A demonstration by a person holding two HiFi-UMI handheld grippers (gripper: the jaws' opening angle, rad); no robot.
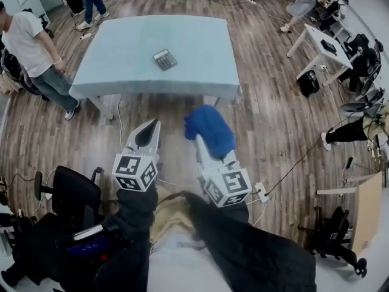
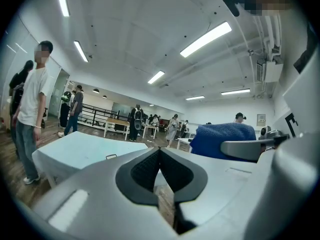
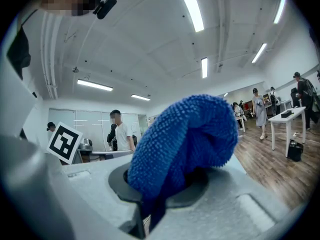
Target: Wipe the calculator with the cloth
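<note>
A dark calculator (image 1: pixel 165 59) lies on the pale blue table (image 1: pixel 121 53), well ahead of both grippers. My right gripper (image 1: pixel 200 140) is shut on a bunched blue cloth (image 1: pixel 210 128), which fills the middle of the right gripper view as a blue cloth (image 3: pixel 185 141) bulging out of the jaws. My left gripper (image 1: pixel 148 134) is shut with nothing in it; its dark pads meet at the tip in the left gripper view (image 2: pixel 160 151). Both grippers hang over the wooden floor, short of the table's near edge. The cloth (image 2: pixel 222 139) also shows at the right of the left gripper view.
A person in a white shirt (image 1: pixel 33 50) stands at the table's left end. A black office chair (image 1: pixel 67 193) is at my lower left. White tables (image 1: pixel 322 44) and seated people are at the right. A power strip and cables (image 1: pixel 261 193) lie on the floor.
</note>
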